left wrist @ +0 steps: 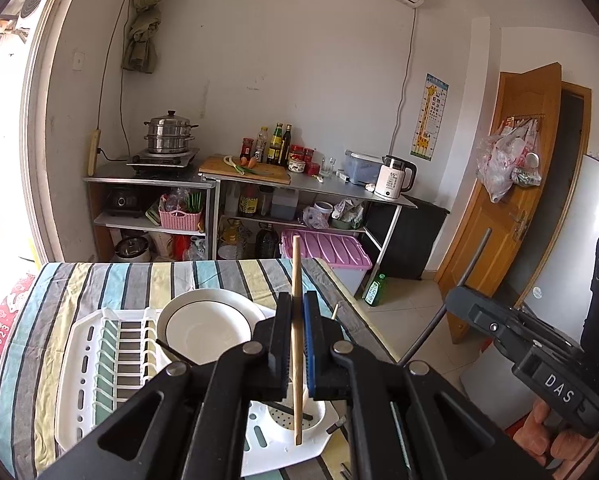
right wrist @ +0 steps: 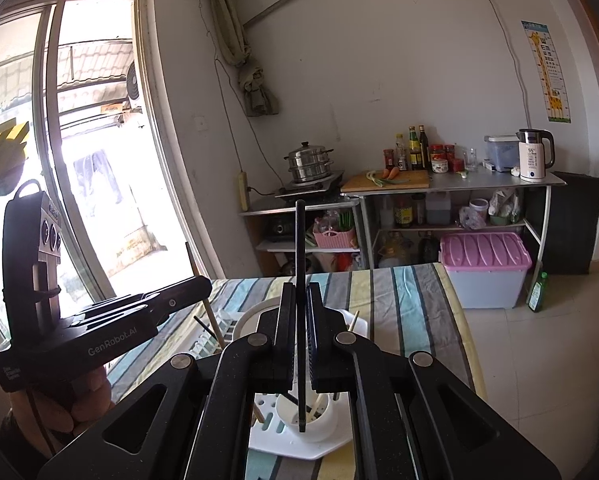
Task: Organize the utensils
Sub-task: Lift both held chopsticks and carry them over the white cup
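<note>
Two grippers, each clamped on one chopstick above the white utensil cup.
Left gripper grips one wooden chopstick; right gripper grips one black chopstick, both near upright.

Right gripper fingers closed on 1 black chopstick, held upright; its lower end hangs over the white utensil cup at near centre. Cup sits on a white drain tray on the striped cloth of the bench. 2 more sticks lean inside the cup. At left, the left gripper grips a wooden chopstick, a hand beneath its body. White plate beyond the tray.
</note>
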A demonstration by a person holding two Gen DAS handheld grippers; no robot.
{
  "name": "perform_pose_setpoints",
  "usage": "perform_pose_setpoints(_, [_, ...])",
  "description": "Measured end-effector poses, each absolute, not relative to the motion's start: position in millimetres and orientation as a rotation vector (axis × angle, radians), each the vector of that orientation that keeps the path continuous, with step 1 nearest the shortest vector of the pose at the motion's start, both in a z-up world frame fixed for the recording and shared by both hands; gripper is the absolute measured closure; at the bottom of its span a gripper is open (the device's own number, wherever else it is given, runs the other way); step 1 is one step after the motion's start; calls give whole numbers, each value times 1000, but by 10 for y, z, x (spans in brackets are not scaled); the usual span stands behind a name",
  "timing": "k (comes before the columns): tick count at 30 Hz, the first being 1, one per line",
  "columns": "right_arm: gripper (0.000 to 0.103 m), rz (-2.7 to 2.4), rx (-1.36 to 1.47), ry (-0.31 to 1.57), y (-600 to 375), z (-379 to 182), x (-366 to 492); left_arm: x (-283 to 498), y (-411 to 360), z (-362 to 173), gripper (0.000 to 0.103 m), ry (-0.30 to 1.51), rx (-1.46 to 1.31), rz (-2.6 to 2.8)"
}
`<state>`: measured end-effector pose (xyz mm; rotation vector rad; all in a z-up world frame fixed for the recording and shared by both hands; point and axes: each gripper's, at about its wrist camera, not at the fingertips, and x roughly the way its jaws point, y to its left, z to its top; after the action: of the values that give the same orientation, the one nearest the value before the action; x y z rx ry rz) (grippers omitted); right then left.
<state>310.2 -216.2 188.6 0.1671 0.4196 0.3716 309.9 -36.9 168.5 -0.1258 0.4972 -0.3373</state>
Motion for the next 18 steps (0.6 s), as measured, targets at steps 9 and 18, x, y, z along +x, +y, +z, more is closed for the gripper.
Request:
perform_pose_setpoints(9, [98,365,193,460,-2165,1673,3435,3402,-407,1414,97,528,-159,-334])
perform_pose_setpoints(18, [98,356,212,563,-2163,1267,3671,3540,-378,1028,97,599,-186,-327])
